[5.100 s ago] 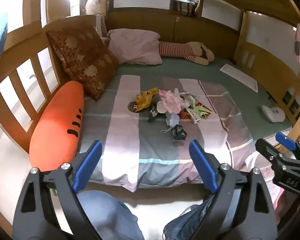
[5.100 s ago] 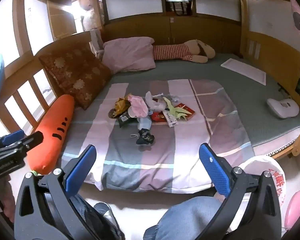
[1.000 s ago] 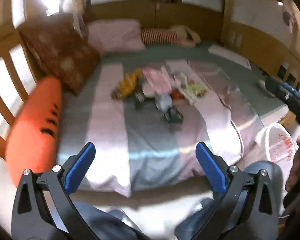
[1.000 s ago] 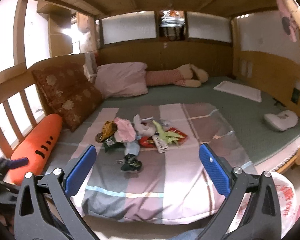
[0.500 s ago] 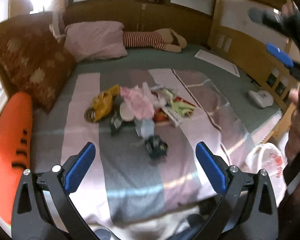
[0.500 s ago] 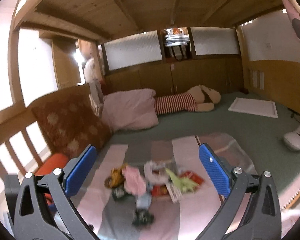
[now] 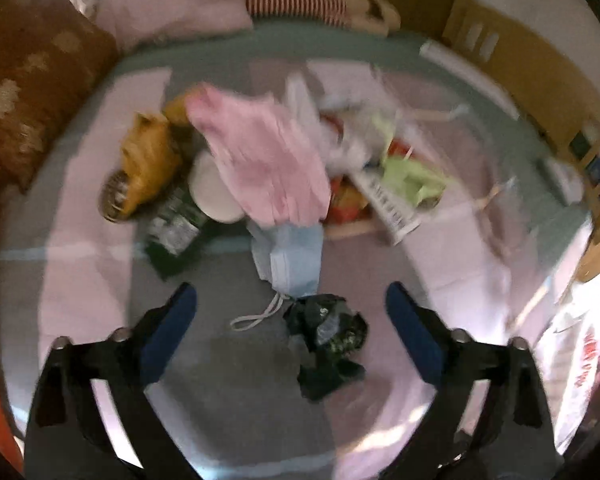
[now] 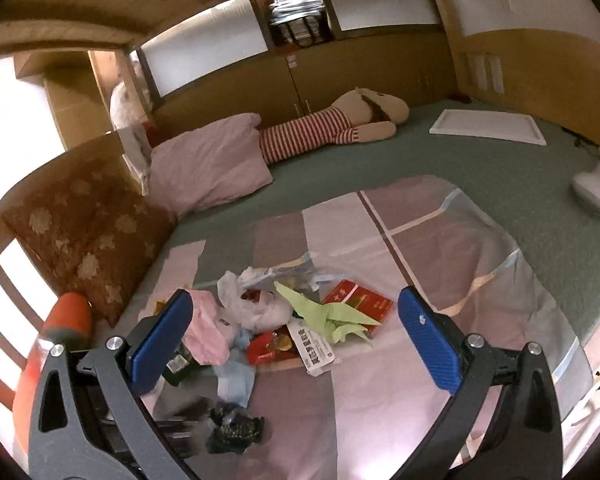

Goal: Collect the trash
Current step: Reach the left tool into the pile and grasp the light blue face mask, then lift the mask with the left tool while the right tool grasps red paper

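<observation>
Grippers first: we read the left gripper as wide, its jaws having just been closing a little, with the crumpled dark wrapper lying on the blanket between the blue pads but touched by neither. We see the right gripper spread wide too, holding nothing, with the trash heap showing in the gap between its fingers. In the left wrist view, which is blurred, a pale blue face mask lies just beyond the dark wrapper, its white ear loop trailing toward the gripper. Beyond the mask we note a pink plastic bag, a yellow wrapper to its left, a dark green packet and a white round lid partly under the pink bag. In the right wrist view we pick out a green folded-paper piece resting on a red flat box, with a white printed carton beside them. All of it lies on the striped blanket spread over the green mattress. Farther out: a brown patterned cushion, an orange carrot pillow, a pink pillow and a striped plush toy. At the right edge of the left wrist view we see a white plastic bag with red print.
</observation>
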Motion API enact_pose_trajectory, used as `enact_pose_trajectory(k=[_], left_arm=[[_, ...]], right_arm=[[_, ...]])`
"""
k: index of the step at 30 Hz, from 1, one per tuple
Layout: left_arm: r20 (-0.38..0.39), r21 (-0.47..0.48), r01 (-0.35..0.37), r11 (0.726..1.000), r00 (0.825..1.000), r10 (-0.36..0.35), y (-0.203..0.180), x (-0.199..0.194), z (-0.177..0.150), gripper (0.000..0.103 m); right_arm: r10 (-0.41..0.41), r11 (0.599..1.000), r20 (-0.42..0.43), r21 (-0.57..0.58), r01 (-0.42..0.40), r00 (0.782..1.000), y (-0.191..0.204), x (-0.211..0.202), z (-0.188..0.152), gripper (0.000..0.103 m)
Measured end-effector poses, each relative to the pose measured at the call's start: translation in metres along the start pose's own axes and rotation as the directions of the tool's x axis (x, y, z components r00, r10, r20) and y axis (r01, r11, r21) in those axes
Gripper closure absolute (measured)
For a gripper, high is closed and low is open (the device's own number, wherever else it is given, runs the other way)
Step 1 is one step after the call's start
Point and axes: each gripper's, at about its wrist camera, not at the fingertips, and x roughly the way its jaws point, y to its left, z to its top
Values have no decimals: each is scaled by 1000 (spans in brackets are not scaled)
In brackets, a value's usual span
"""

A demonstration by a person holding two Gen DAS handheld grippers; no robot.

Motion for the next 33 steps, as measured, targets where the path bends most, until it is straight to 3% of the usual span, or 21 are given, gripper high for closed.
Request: enact_pose_trajectory(k=[5,7,8,9,13,17,20,23,26,29,31,33], left_arm=[[-40,-28,-13,1000,999,12,-1,47,15,22],[-82,-32,0,999,997,-3,2,66,20,45],[-103,-40,16,999,995,-20,4,70,21,71],[-121,-55,38,998,992,-44,7,73,20,82],[-60,-31,88,996,994,-90,15,33,24,86],[81,79,65,995,994,-72,21,-42,18,87],[232,84,56,995,970,-74,41,-101,2,87],[316,66,48,997,946,-67,53,-132,-14,87],[386,22,64,998,920,-67,74,-154,-33,87],[397,2,43,999,917,-40,82,-160,-38,87],[396,-7,48,999,917,-41,87,-162,-40,87],[396,-13,55,998,917,-45,92,-163,-42,87]], right_arm=[[-8,1000,-44,-25,7,999,0,13,-2,2],[-13,999,-62,-32,11,998,-2,17,-3,2],[-15,999,-75,-42,12,997,-2,20,-5,2],[-20,998,-86,-57,15,996,-2,24,-6,3],[-49,983,-192,-186,13,980,9,56,-19,3],[-74,940,-279,-339,-26,957,32,87,-41,4],[-91,905,-334,-422,-63,938,47,110,-58,12],[-124,867,-371,-492,-82,920,63,131,-76,19],[-165,815,-380,-572,-91,910,80,153,-89,28],[-201,782,-382,-617,-87,902,87,177,-97,37],[-200,786,-409,-610,-103,890,85,192,-101,60],[-195,794,-422,-598,-110,886,81,197,-101,66]])
